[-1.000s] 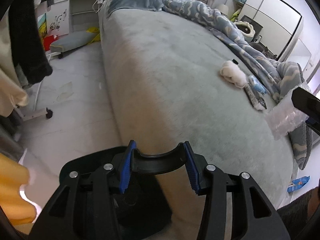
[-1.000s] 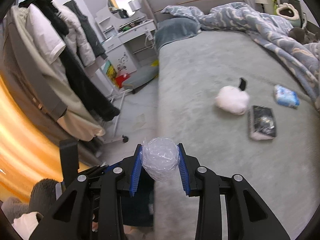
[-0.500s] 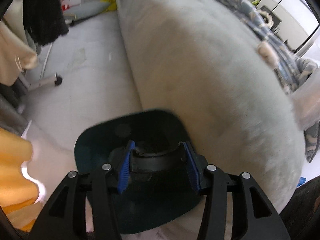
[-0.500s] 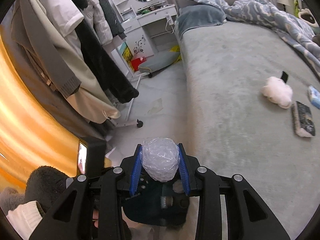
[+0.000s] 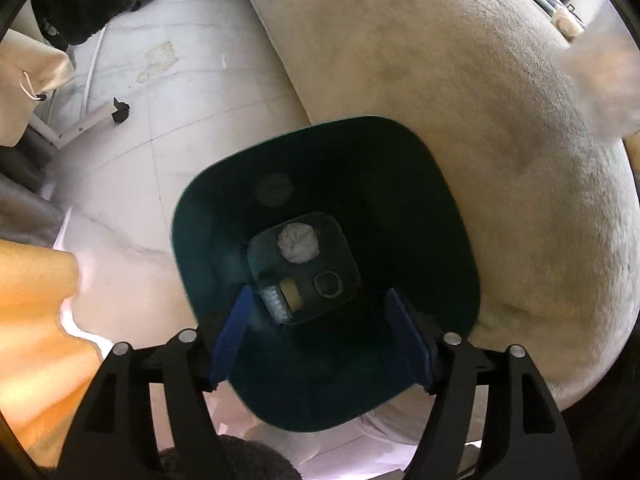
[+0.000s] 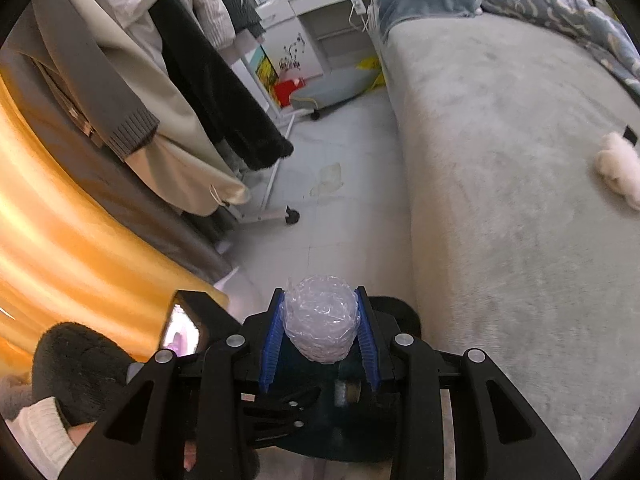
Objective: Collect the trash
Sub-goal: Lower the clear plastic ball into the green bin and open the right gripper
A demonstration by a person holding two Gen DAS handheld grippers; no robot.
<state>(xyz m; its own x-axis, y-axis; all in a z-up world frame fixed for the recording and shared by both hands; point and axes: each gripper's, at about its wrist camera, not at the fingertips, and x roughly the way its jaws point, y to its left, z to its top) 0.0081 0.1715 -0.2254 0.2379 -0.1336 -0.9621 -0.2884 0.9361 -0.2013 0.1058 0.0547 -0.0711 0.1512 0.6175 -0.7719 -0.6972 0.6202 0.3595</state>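
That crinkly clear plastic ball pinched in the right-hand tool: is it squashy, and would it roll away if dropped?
Probably squashy: the plastic ball looks like crumpled clear film, and the right gripper pads press into its sides. Likely very light for its size. Being roundish, it might roll a little, though its wrinkled surface should stop it soon.

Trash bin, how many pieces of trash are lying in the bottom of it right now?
4 visible in the trash bin: crumpled grey wad, dark ring, tan cardboard tube, bubble-wrap roll. More may hide behind the left gripper.
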